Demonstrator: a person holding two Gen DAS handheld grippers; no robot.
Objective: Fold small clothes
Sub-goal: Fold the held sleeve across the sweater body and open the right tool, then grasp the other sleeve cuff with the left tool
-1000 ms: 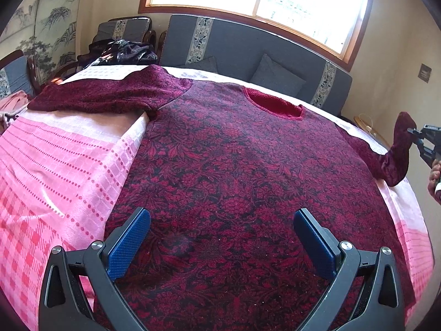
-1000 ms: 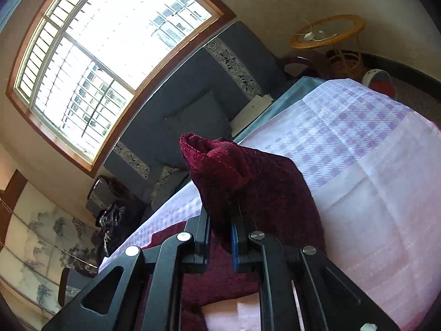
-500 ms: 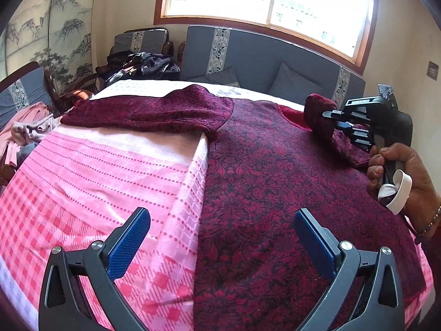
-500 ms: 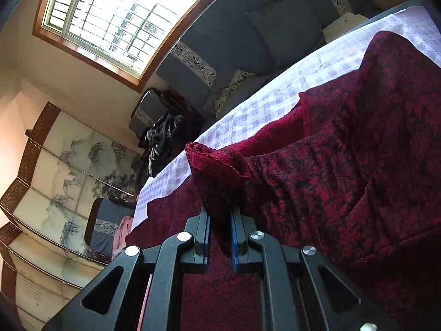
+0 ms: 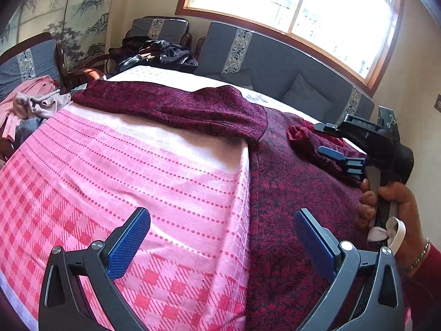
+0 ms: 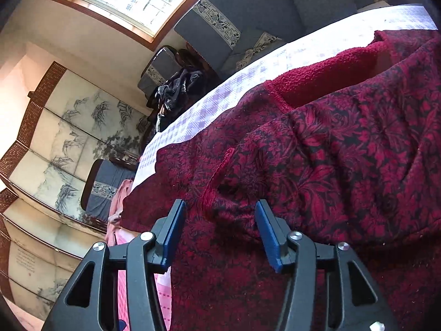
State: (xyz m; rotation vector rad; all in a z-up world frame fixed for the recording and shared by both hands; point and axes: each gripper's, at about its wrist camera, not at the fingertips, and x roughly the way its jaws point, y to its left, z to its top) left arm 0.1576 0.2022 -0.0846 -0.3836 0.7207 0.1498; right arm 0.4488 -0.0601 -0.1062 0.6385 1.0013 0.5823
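— One big bed point(image 5: 137, 165) carries everything, under a pink checked and dotted cover. What lies on it?

— A dark red floral top point(image 5: 289, 193), spread flat toward the bed's right side. One sleeve point(image 5: 179, 104) stretches out along the far edge toward the far left corner. The other sleeve point(image 6: 275, 171) is folded in over the body of the top, with its cuff lying near the neckline point(image 6: 330, 77).

— And the claws?

— The left claw point(image 5: 220, 245) hovers above the near edge with its blue pads wide apart and nothing between them; one pad is over the pink cover, the other over the red cloth. The right claw point(image 6: 217, 229) is over the middle of the top, its jaws opening. The folded sleeve's cuff sits between the pads, though I think they no longer press on it; the wrist view is too steep to be sure.

— Who holds it?

— A person's hand point(image 5: 391, 207), at the bed's right edge, grips the right claw's handle, a bracelet on the wrist.

— Anything smaller around?

— Pink clothes point(image 5: 30, 102) heaped past the left edge, dark clothes point(image 5: 160, 55) on a chair beyond the far edge.
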